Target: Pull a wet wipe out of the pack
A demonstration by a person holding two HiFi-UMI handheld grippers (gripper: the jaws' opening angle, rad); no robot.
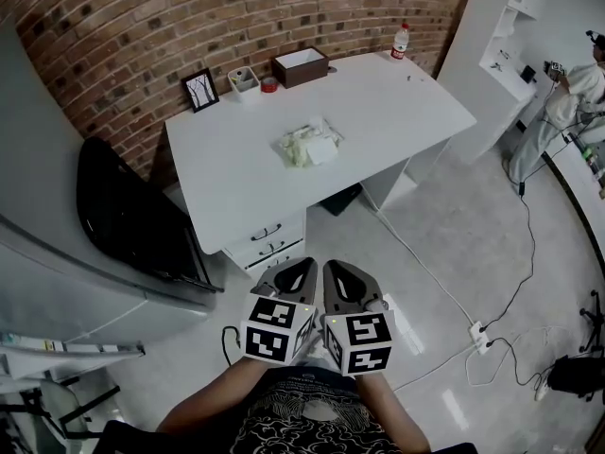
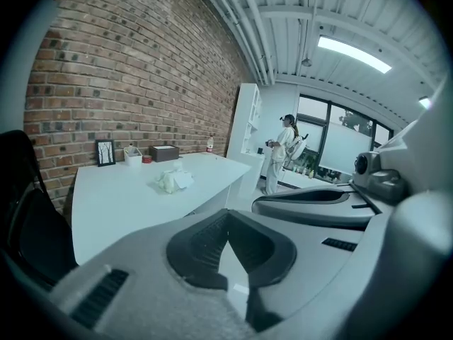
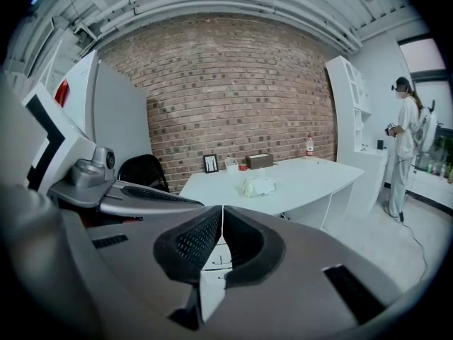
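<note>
White across most of its top, the desk [image 1: 227,173] is set against a red brick wall [image 1: 170,12]. The wet wipe pack [image 1: 308,145] is seen near the middle of the desktop, crumpled, with a pale sheet showing on its upper side. Along the wall edge of the desk are ranged a small picture frame [image 1: 199,89], a white container [image 1: 243,79], a red item [image 1: 269,84] too small to be identified, a dark brown box [image 1: 301,66] and, at the far corner, a bottle with a red cap [image 1: 401,41]. A black chair [image 1: 128,206] is placed to the left of the desk.

The left gripper [image 1: 293,274] and the right gripper [image 1: 345,277] are held side by side close to the body, over the floor and well apart from the pack. In each gripper view the jaws are seen pressed together at the tips with nothing between them – neither tool is touching the desk. A person in pale clothing [image 1: 567,102] can be made out by the shelving at the far right.
</note>
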